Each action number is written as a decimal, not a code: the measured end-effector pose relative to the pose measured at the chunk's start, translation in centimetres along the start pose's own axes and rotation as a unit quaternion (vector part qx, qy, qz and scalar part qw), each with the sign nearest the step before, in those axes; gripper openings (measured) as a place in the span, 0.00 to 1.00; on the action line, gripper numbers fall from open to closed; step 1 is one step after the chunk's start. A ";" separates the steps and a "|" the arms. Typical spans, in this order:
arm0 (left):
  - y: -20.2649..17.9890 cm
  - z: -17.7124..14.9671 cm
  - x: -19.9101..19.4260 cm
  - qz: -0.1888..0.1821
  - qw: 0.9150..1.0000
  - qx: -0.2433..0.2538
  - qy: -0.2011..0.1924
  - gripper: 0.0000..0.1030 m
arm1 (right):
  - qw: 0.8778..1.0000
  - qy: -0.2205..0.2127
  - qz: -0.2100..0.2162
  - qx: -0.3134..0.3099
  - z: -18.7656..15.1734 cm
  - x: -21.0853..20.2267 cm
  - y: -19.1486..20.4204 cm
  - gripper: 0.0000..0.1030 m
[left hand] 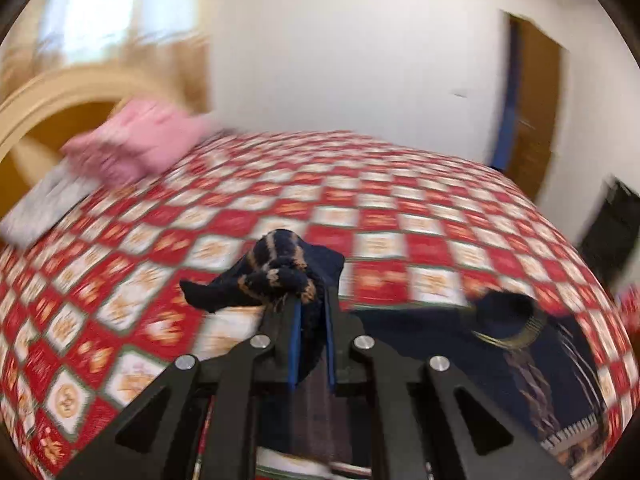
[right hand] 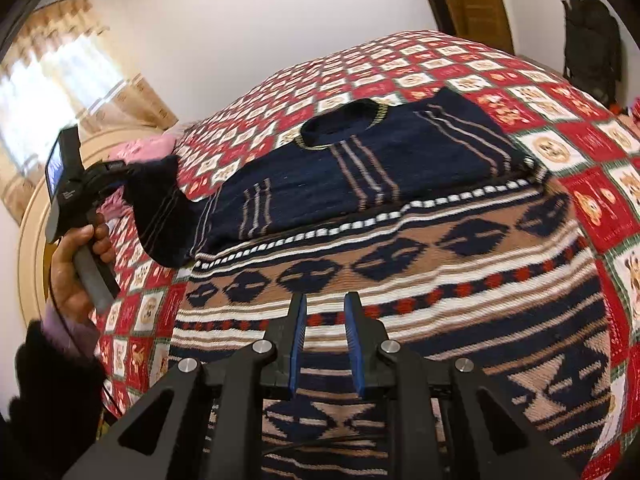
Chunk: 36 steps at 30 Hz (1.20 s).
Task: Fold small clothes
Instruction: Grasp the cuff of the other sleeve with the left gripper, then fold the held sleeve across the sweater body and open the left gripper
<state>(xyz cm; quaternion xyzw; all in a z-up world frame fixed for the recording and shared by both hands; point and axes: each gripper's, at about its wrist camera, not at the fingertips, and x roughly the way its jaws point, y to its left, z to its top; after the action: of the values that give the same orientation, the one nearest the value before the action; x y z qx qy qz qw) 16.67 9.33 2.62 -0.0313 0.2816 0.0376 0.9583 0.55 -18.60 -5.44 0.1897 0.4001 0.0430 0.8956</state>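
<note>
A small navy sweater (right hand: pixel 360 160) with thin tan and white stripes and a yellow-trimmed round neck lies flat on the bed, its neck hole pointing toward the far white wall (right hand: pixel 248 20). One sleeve (right hand: pixel 160 216) on the window side of the sweater is lifted clear of the bed and hangs as a dark, striped fold. In the left wrist view the end of that sleeve bunches into a navy and tan knot at the fingertips, and the sweater's collar shows just beside it, lower and toward the door.

The left gripper (left hand: pixel 310 304) is clamped tight on the sleeve, cloth squeezed between its blue pads (left hand: pixel 297 344) and spilling over the tips. In the right wrist view a hand (right hand: pixel 78 264) in a dark cuff grips the left tool's handle, out past the sweater's window side. The right gripper (right hand: pixel 325 300) hovers over a patterned knit blanket (right hand: pixel 400 280) of navy, tan, white and red bands; its jaws stand a narrow gap apart with nothing between them, and whether the tips touch the blanket cannot be told.

The blanket lies on the near side of the sweater, its white-checked edge meeting the sweater's hem. Both rest on a red and white checked bedspread (right hand: pixel 580 148). Beyond the sweater's lifted sleeve sit a pink pillow (left hand: pixel 140 140) and a curved wooden headboard (left hand: pixel 48 96), with a bright curtained window (right hand: pixel 60 76) above. A wooden door (right hand: pixel 468 0) stands past the sweater's far side, and dark clothing (right hand: pixel 592 44) hangs next to it.
</note>
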 end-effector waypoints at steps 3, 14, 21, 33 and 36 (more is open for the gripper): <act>-6.7 -1.8 -0.9 -0.042 0.998 0.052 0.004 0.10 | 1.000 -0.007 0.000 0.011 0.0 -0.5 -0.9 0.20; -17.6 -10.8 1.0 -0.115 0.971 0.159 0.137 0.23 | 0.999 -0.015 -0.013 0.035 -0.7 -2.3 -4.2 0.20; -7.6 -10.2 -6.3 -0.106 0.985 0.100 0.087 0.88 | 0.996 -0.011 0.046 0.082 1.3 -1.5 -5.0 0.61; 3.1 -13.1 -8.2 0.015 0.994 0.019 0.108 0.90 | 0.974 -0.016 -0.062 -0.217 8.8 9.9 9.6 0.61; 3.8 -13.3 -8.0 0.023 0.993 0.014 0.112 0.90 | 0.936 0.019 -0.133 -0.327 8.5 15.2 12.4 0.61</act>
<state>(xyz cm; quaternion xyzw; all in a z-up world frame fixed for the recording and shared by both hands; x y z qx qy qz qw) 2.50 11.62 -4.36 -0.0156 0.3885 0.0522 0.9198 18.00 -6.23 -6.30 -0.1692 0.4026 0.0556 0.8979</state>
